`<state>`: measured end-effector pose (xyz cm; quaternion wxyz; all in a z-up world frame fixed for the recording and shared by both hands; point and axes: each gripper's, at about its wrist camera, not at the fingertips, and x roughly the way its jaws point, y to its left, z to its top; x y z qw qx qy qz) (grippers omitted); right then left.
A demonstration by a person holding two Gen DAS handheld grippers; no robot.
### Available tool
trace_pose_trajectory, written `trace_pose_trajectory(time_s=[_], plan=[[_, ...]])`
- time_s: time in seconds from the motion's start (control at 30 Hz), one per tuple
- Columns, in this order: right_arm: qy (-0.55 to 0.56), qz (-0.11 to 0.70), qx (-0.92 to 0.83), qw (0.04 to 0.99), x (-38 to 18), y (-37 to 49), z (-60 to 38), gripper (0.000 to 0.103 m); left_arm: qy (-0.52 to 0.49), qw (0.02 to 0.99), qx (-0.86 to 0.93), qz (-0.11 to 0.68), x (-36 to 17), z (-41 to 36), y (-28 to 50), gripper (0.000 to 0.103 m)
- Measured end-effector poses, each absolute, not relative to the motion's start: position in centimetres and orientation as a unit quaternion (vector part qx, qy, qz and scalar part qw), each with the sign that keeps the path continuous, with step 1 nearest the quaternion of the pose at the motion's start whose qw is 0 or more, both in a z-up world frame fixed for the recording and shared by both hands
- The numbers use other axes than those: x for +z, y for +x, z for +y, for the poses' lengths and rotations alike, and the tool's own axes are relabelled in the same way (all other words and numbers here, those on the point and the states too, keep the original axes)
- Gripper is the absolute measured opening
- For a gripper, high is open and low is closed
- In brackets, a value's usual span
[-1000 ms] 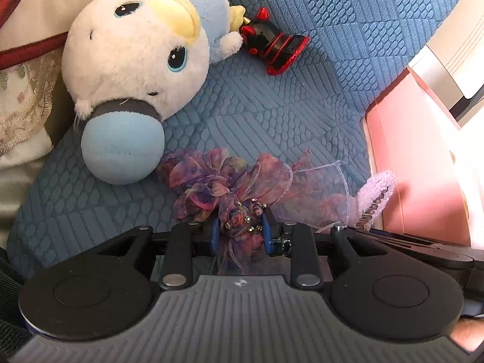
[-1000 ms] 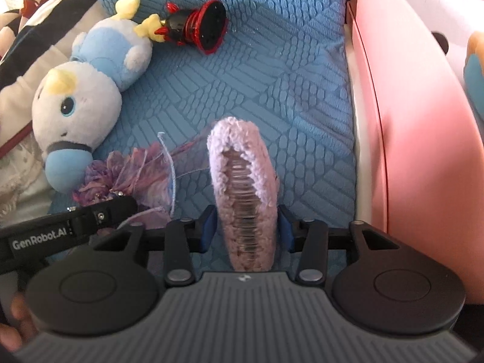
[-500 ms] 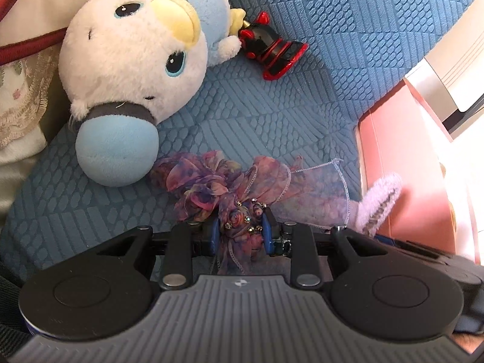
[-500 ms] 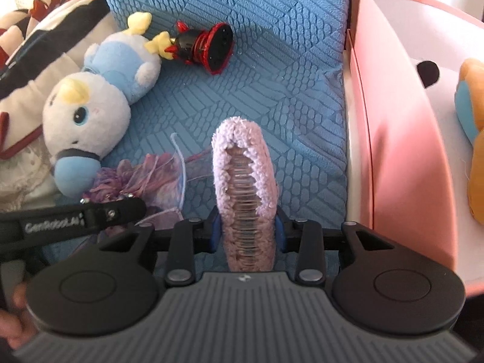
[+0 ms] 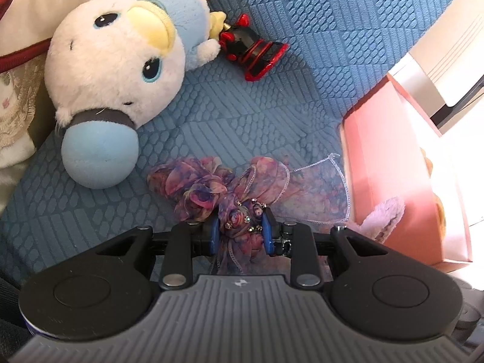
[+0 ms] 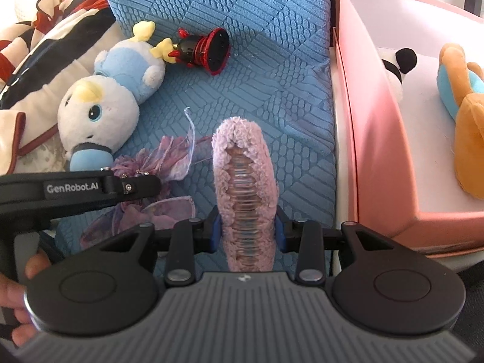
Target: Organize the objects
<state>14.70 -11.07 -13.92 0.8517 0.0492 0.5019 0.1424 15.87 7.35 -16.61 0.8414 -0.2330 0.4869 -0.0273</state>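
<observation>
My left gripper (image 5: 240, 231) is shut on a purple floral fabric bow (image 5: 217, 190) with small gems, held just above the blue cushion (image 5: 302, 90). The bow also shows in the right wrist view (image 6: 157, 163), with the left gripper's finger (image 6: 133, 186) across it. My right gripper (image 6: 245, 231) is shut on a fluffy pink hair clip (image 6: 243, 163) with a toothed middle, held upright; its tip shows in the left wrist view (image 5: 384, 214). A pink box (image 6: 363, 139) stands at the right, its wall also in the left wrist view (image 5: 393, 151).
A white and blue plush (image 5: 115, 69) lies on the cushion at the left, also in the right wrist view (image 6: 99, 106). A red and black toy (image 5: 251, 50) lies behind it (image 6: 202, 50). The box holds an orange plush (image 6: 466, 127) and a panda plush (image 6: 396, 66). Patterned cloth (image 6: 45, 48) lies far left.
Both grippers have risen and drawn back with their objects held. The pink box's inside and its plush toys have come into the right wrist view.
</observation>
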Motion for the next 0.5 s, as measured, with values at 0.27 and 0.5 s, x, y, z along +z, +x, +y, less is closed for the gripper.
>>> trace_pose_trajectory(time_s=[0.27,0.5], plan=[[0.051,0.482,0.153,0.861,-11.7,13.4,-11.8,0.038,-0.245,0.850,-0.034,0.465,-13.9,6.4,15.0,0.032],[0.065,0.472,0.168,0.863,-9.4,12.2,-13.2,0.038,-0.256,0.852,-0.027,0.456,-11.1,5.4,13.6,0.032]])
